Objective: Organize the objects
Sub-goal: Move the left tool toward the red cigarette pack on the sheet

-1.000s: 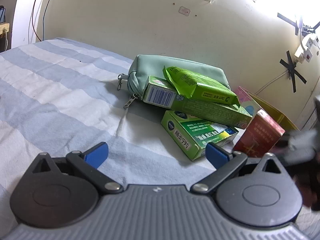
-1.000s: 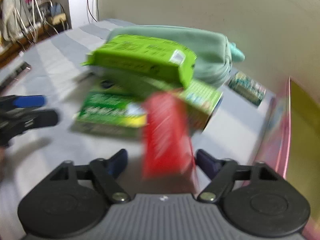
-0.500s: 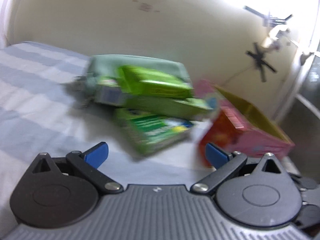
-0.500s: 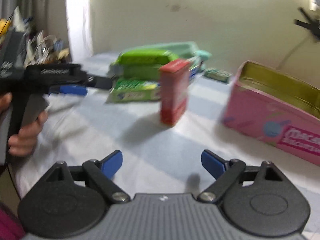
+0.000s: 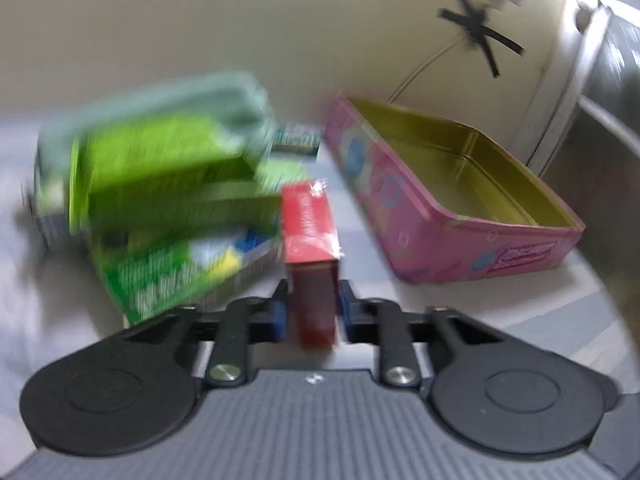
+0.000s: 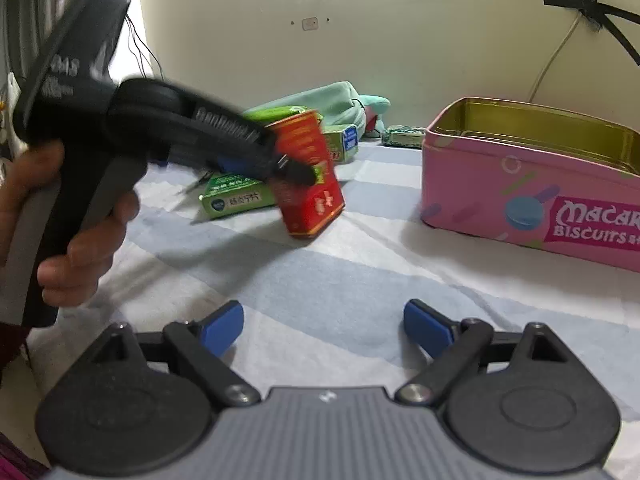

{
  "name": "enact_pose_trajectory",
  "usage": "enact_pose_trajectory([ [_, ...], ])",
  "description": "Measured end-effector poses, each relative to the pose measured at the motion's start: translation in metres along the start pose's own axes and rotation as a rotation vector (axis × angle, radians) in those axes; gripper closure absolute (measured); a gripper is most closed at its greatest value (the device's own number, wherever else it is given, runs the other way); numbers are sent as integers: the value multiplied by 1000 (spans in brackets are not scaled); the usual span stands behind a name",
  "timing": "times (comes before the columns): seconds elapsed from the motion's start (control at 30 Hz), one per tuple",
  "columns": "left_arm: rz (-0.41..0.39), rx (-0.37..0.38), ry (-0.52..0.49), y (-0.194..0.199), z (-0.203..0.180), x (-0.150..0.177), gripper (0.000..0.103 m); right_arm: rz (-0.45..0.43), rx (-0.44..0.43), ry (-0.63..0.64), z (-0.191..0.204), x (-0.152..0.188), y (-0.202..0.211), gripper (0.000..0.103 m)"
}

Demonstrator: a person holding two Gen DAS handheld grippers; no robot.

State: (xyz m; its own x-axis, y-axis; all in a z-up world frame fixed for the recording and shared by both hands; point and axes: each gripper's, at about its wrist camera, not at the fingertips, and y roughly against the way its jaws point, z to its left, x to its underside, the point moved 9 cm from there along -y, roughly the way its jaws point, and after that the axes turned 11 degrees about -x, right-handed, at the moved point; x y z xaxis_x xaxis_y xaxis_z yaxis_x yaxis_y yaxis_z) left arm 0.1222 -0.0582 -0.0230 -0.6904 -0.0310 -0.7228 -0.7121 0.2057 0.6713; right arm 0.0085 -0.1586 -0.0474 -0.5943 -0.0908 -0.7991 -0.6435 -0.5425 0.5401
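The left gripper (image 5: 311, 312) has just closed and its jaws pinch the red box (image 6: 308, 172), tilted just above the striped bed (image 6: 320, 272). The right gripper (image 6: 323, 326) has been opening; its jaws are spread over bare sheet, holding nothing. Close behind the red box lie blurred green boxes (image 5: 172, 200) against a mint pouch (image 6: 340, 102). To the right, well apart, the open pink biscuit tin (image 6: 532, 196) sits near the cream wall (image 6: 400, 40), clear bed between.
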Motion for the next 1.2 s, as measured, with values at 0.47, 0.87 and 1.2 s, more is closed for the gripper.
enact_pose_trajectory([
  [0.47,-10,78,121,89,78,69,22,58,-109,200,50,-20,-40,11],
  [0.87,49,119,186,90,86,76,26,142,-246,374,98,-24,-71,0],
  [1.2,106,201,256,82,85,81,29,220,-281,365,102,-16,-94,6],
])
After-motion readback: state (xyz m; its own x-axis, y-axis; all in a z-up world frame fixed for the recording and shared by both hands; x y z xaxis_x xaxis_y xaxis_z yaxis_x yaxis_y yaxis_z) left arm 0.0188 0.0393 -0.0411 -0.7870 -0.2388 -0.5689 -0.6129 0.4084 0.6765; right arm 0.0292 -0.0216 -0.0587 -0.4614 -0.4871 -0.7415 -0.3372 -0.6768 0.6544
